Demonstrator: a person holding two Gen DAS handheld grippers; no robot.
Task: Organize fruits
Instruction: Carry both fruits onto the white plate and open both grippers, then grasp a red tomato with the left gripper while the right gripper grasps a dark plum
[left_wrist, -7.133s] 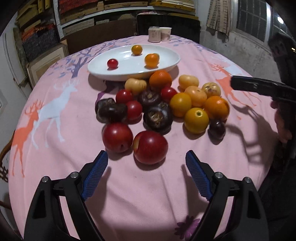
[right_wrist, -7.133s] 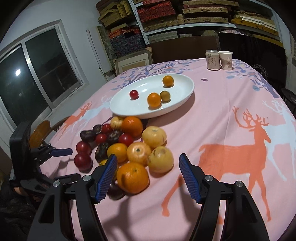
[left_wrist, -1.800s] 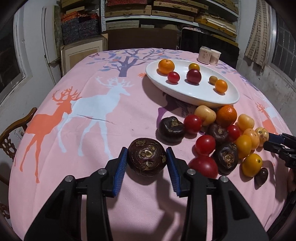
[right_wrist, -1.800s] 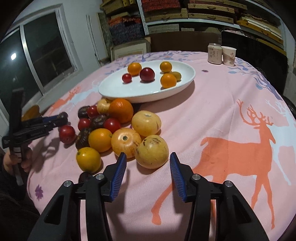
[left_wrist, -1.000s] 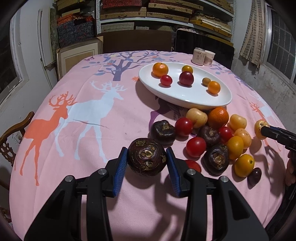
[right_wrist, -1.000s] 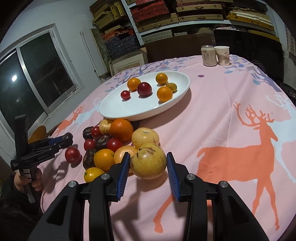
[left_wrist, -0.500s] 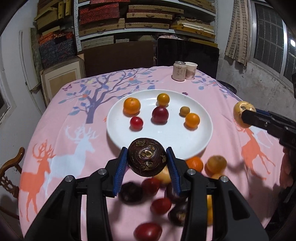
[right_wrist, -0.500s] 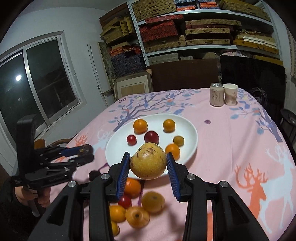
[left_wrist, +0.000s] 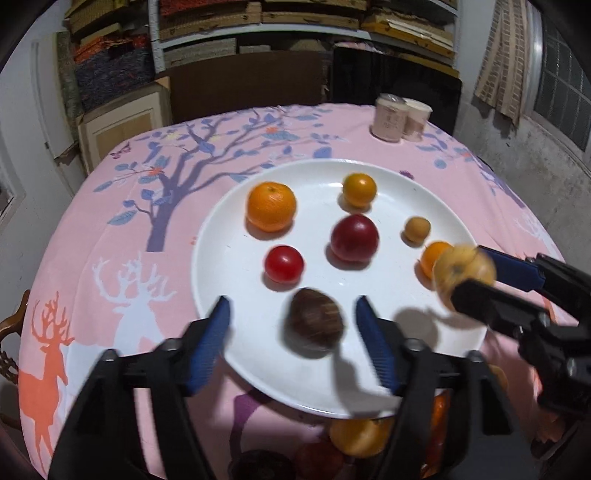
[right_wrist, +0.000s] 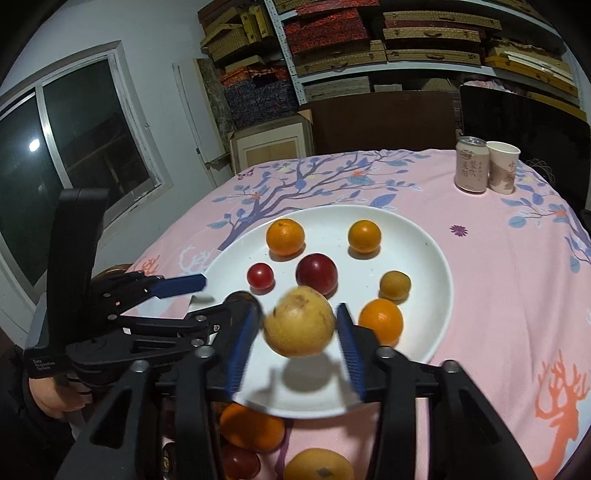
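Observation:
A white oval plate (left_wrist: 221, 254) (right_wrist: 424, 236) holds several small fruits. My left gripper (left_wrist: 293, 334) is open over the plate's near rim. A dark brown fruit (left_wrist: 314, 323), blurred, sits free between its jaws above the plate. My right gripper (right_wrist: 299, 339) is open over the plate. A yellow passion fruit (right_wrist: 299, 321) (left_wrist: 463, 271), blurred, sits between its jaws without touching the pads. In the right wrist view the left gripper (right_wrist: 192, 295) shows at the left. In the left wrist view the right gripper (left_wrist: 491, 280) shows at the right.
More fruits lie on the pink deer-print tablecloth (right_wrist: 517, 280) below the plate's near rim, among them an orange (right_wrist: 251, 426) and a yellow fruit (left_wrist: 358, 435). A can (right_wrist: 471, 164) and a paper cup (right_wrist: 502, 168) stand at the far edge. Shelves stand behind the table.
Both grippers have opened over the plate. The dark fruit has left the left jaws and the yellow fruit has left the right jaws; both are dropping.

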